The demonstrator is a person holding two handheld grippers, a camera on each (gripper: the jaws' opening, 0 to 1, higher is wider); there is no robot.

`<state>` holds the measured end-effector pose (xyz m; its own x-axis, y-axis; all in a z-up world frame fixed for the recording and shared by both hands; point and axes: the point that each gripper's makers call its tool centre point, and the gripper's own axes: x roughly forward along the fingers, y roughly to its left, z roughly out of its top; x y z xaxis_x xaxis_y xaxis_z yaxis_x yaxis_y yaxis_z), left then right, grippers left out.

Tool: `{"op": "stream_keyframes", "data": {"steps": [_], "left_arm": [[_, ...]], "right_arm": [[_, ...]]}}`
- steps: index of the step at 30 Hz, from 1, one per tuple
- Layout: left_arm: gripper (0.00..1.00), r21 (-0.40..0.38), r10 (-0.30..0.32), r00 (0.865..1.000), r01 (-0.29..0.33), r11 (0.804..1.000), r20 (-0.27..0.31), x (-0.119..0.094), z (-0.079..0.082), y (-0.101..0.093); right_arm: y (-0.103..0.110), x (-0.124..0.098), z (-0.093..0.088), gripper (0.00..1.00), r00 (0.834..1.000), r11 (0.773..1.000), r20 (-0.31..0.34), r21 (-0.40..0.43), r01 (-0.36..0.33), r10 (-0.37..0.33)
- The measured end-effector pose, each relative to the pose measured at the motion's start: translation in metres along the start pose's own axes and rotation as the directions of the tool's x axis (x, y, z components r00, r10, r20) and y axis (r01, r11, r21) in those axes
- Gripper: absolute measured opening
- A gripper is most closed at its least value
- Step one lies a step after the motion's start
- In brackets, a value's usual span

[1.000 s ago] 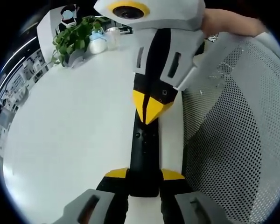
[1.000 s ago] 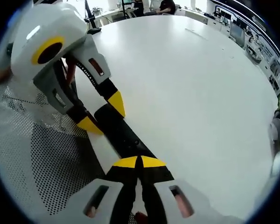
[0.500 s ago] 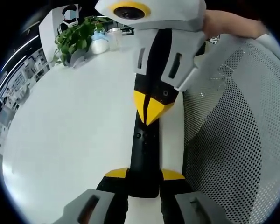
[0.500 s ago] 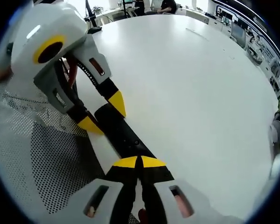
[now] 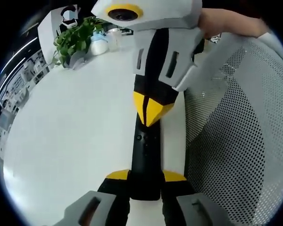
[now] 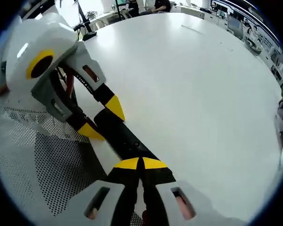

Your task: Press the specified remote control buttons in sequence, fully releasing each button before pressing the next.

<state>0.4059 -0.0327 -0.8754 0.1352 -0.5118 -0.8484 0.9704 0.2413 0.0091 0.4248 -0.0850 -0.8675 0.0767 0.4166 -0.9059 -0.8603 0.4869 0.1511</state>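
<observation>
Left gripper (image 5: 146, 178) fingers are clamped on the near end of the black remote (image 5: 146, 160), yellow tips either side of it. Right gripper (image 6: 140, 163) fingers are pressed together, tips meeting on the remote's (image 6: 125, 139) other end. The remote lies flat at the edge of the white desk (image 5: 70, 136).

Versus 0.5 s ago: in the left gripper view the right gripper (image 5: 151, 107) sits slightly higher and to the left, its closed yellow tips still down on the remote's far half. The grip of the left fingers is unchanged. In the right gripper view the whole picture has shifted; the left gripper (image 6: 101, 117) appears a bit lower and further left, most likely from camera motion. The remote has not moved on the desk.

Around: a grey mesh chair back (image 5: 236, 141) stands just beside the desk edge, next to the remote. A potted plant (image 5: 75, 40) and white bottle (image 5: 99, 45) sit at the far desk edge, well apart. A person's hand (image 5: 226, 23) holds the right gripper.
</observation>
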Motion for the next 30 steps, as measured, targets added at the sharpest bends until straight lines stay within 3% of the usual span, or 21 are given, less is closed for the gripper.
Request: {"op": "stream_keyframes", "data": {"steps": [7,13,30], "left_arm": [[0.24,0.001,-0.007,1.000,0.007,1.000,0.002,0.001,0.002,-0.001],[0.24,0.020,-0.016,1.000,0.016,1.000,0.004,0.003,0.005,-0.004],[0.24,0.033,-0.038,0.999,0.037,0.999,0.011,0.007,0.012,-0.013]], "right_arm": [[-0.003,-0.001,0.001,0.00,1.000,1.000,0.003,0.009,0.011,-0.011],[0.001,-0.003,0.008,0.00,0.999,1.000,0.044,0.020,-0.013,0.012],[0.004,0.003,0.002,0.00,1.000,1.000,0.005,-0.003,-0.011,0.011]]}}
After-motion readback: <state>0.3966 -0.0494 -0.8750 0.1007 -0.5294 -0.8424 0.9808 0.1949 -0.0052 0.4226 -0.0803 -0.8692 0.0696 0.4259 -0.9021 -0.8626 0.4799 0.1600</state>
